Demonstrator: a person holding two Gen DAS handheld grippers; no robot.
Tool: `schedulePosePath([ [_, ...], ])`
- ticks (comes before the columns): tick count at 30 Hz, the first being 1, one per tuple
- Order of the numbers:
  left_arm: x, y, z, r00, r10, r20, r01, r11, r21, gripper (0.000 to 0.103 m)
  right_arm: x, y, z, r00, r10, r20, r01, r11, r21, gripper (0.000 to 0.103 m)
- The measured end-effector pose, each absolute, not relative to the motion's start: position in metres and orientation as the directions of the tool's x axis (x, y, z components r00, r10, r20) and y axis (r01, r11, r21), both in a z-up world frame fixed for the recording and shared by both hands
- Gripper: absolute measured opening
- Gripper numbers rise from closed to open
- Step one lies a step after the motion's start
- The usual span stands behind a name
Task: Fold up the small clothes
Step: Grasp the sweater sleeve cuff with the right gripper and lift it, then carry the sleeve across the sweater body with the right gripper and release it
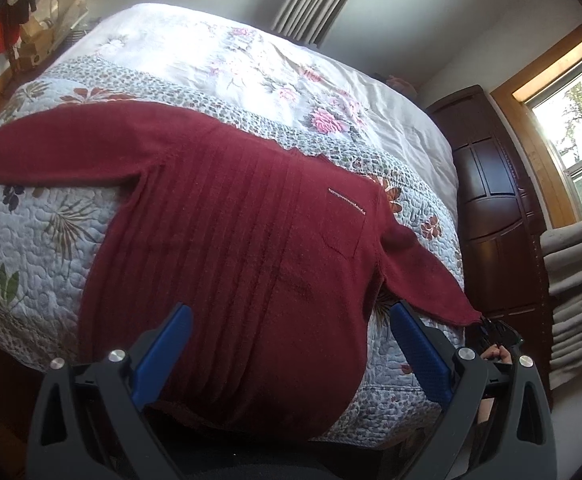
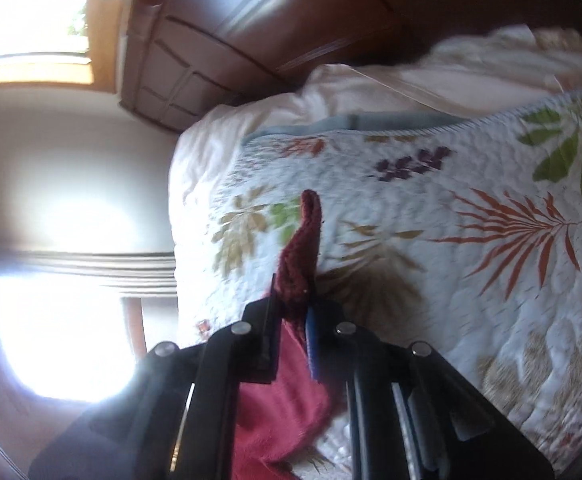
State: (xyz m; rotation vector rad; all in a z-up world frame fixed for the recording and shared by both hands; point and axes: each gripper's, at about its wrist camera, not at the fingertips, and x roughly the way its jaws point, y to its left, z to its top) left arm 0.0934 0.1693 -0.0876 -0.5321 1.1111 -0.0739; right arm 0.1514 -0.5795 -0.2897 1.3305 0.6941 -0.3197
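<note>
A dark red ribbed sweater (image 1: 231, 220) lies spread flat on the floral quilt (image 1: 31, 248), with one sleeve stretched out to the left and a small chest pocket on the right. My left gripper (image 1: 291, 320) hovers open over the sweater's lower body, blue pads wide apart with nothing between them. The right sleeve (image 1: 431, 280) runs off toward the bed's right edge, where my right gripper (image 1: 495, 330) pinches its cuff. In the right wrist view my right gripper (image 2: 293, 312) is shut on the sleeve cuff (image 2: 303, 256), whose tip sticks up past the fingertips.
A dark wooden wardrobe (image 1: 495, 200) stands close beside the bed on the right, with a window (image 1: 579, 128) and grey folded fabric (image 1: 579, 280) past it. Shelves with clutter (image 1: 31, 36) stand at the far left. A white flowered bedspread (image 1: 271, 64) covers the far half of the bed.
</note>
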Motion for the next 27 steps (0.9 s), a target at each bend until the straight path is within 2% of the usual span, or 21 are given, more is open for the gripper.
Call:
schedulePosePath([
  [4, 0.099, 0.194, -0.099, 0.435, -0.419, -0.797, -0.229, 0.804, -0.548, 0.099, 0.163, -0.551, -0.233, 0.788, 0.166, -0.593, 0.514, 0.355, 0.781, 0.010],
  [7, 0.108, 0.201, -0.110, 0.364, -0.441, -0.821, -0.214, 0.818, -0.534, 0.099, 0.175, -0.521, -0.188, 0.805, 0.173, -0.568, 0.449, 0.448, 0.773, 0.010],
  [10, 0.112, 0.206, -0.113, 0.363, -0.434, -0.825, -0.155, 0.845, -0.513, 0.099, 0.187, -0.481, -0.139, 0.815, 0.181, -0.550, 0.370, 0.568, 0.735, 0.010],
  [15, 0.122, 0.240, -0.133, 0.362, -0.506, -0.783, -0.198, 0.779, -0.595, 0.099, 0.205, -0.399, -0.071, 0.825, 0.216, -0.523, 0.223, 0.725, 0.652, 0.009],
  [22, 0.140, 0.283, -0.148, 0.394, -0.656, -0.644, -0.203, 0.621, -0.757, 0.099, 0.231, -0.290, -0.037, 0.795, 0.251, -0.553, 0.079, 0.860, 0.504, 0.010],
  [27, 0.154, 0.302, -0.140, 0.470, -0.705, -0.532, -0.176, 0.516, -0.838, 0.099, 0.250, -0.207, -0.048, 0.739, 0.278, -0.614, -0.004, 0.912, 0.409, 0.009],
])
